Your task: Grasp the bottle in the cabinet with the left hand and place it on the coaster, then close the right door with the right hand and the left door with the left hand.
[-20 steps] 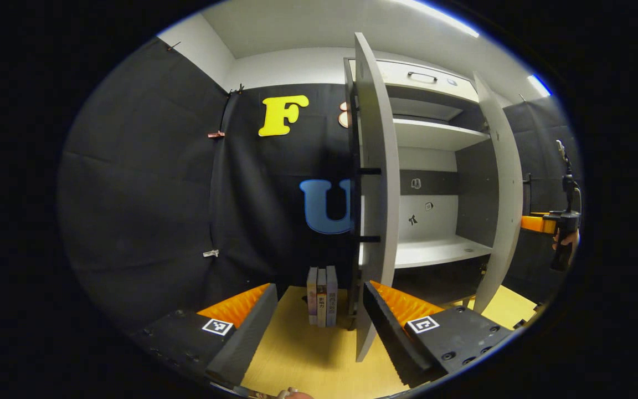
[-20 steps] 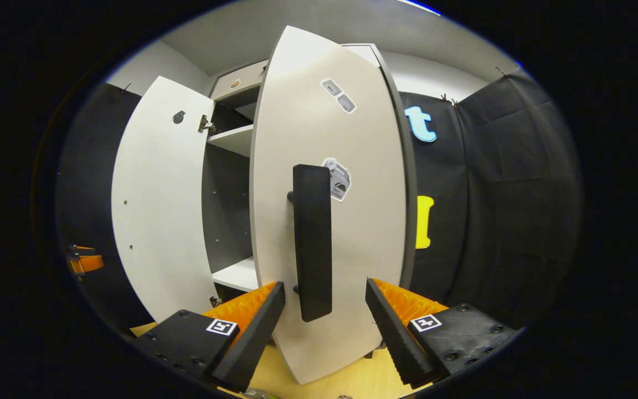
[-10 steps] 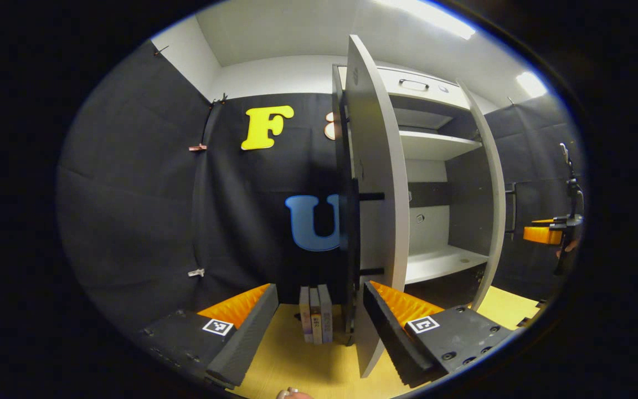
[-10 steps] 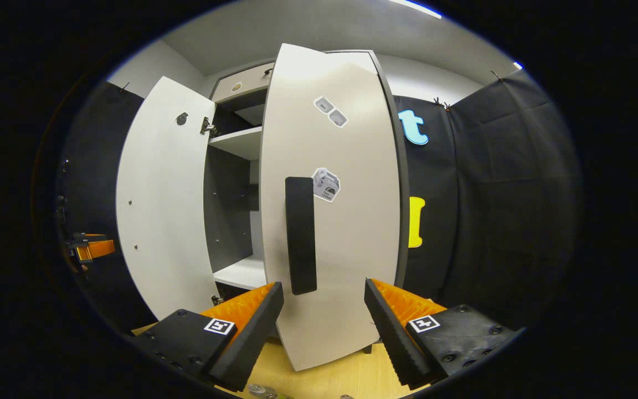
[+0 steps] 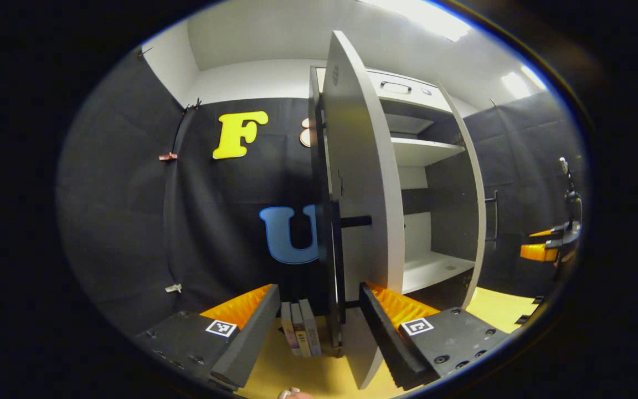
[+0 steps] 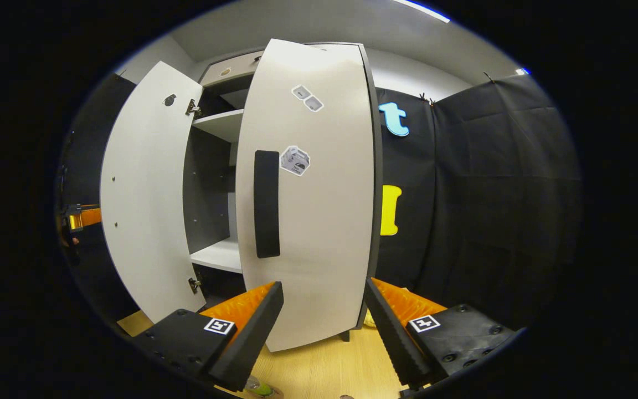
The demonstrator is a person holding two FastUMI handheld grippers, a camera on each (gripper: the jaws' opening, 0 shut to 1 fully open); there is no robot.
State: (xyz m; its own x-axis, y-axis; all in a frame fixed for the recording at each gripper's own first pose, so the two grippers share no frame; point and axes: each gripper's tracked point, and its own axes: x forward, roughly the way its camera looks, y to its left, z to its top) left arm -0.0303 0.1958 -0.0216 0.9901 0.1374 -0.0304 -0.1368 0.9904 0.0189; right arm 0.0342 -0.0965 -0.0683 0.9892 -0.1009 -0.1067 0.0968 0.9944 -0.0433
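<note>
The left door stands upright, long axis vertical, swung out edge-on toward the left gripper; its lower edge sits between that gripper's spread fingers, contact not discernible. The panel is pale grey with a black bar handle. The right door, also upright and pale grey with stickers and a black vertical handle, hangs partly ajar just ahead of the right gripper, whose fingers stand apart holding nothing. Books stand on the wooden bench at the cabinet foot.
</note>
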